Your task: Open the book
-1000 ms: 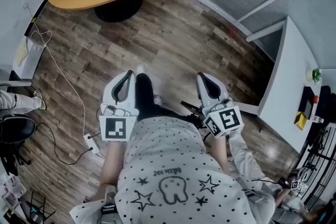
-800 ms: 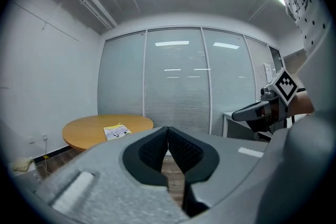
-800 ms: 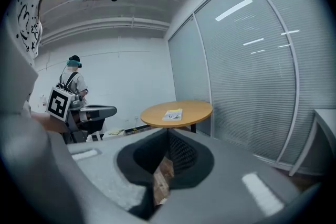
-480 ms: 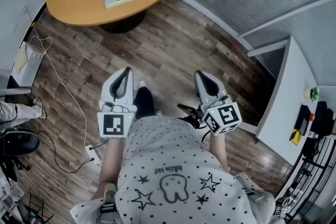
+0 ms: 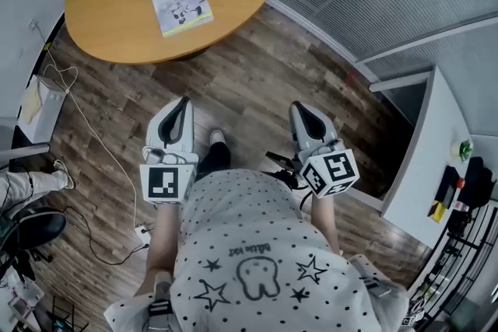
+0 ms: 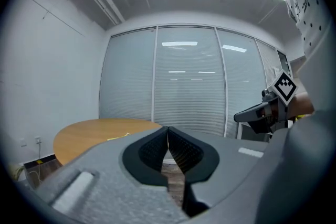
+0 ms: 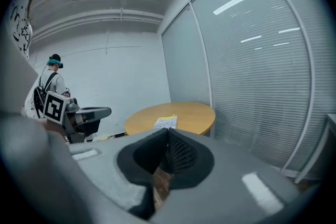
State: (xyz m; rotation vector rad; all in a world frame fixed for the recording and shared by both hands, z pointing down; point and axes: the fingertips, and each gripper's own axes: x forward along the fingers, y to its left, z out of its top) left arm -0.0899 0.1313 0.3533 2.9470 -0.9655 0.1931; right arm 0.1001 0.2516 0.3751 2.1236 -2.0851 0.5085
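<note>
A closed book (image 5: 180, 1) with a yellow and white cover lies flat on the round wooden table (image 5: 109, 19) at the top left of the head view. It also shows in the right gripper view as the book (image 7: 166, 122) on the table (image 7: 191, 112). My left gripper (image 5: 181, 102) and right gripper (image 5: 300, 108) are held side by side over the wood floor, well short of the table. The left gripper (image 6: 168, 129) has its jaws shut with nothing between them. On the right gripper (image 7: 168, 131) the jaws are likewise shut and empty.
A white desk (image 5: 424, 128) with small items stands at the right. Cables (image 5: 93, 128) and a power strip (image 5: 141, 232) lie on the floor at left, near an office chair (image 5: 31, 225). Another person (image 7: 50, 81) stands by the far wall. Blinds cover the glass wall (image 6: 189, 86).
The table and book have come lower and nearer in the head view as both grippers were carried toward them. Both grippers stayed shut.
</note>
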